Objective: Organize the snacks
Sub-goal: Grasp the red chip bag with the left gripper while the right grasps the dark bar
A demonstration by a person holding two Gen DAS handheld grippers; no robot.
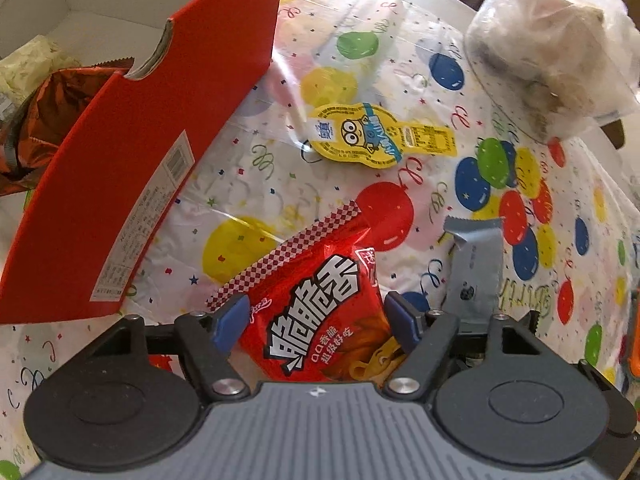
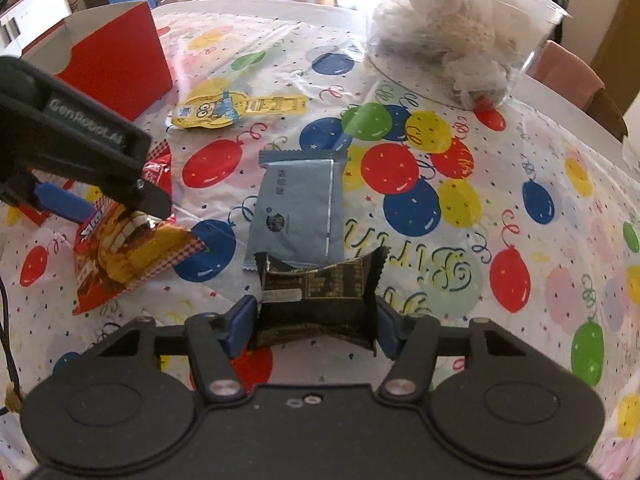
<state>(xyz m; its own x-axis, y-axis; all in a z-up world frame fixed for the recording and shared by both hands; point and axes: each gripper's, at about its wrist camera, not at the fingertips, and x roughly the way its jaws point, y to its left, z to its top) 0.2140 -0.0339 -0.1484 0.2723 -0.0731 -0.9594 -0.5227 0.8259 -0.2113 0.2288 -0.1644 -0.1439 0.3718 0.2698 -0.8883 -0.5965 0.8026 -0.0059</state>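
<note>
Both tools reach down together: the left tool [image 1: 310, 326] pinches the red snack bag [image 1: 316, 320] and the right tool [image 2: 316, 326] pinches the dark packet [image 2: 320, 300], both on the bench [image 2: 500, 160] near the red box [image 1: 132, 184] at far left, likely their destination

A balloon-print tablecloth [image 2: 500, 184] covered the table. A clear plastic bag [image 2: 460, 40] of pale fluffy material stood at the far right. A chair back [image 2: 576, 80] showed beyond it.
</note>
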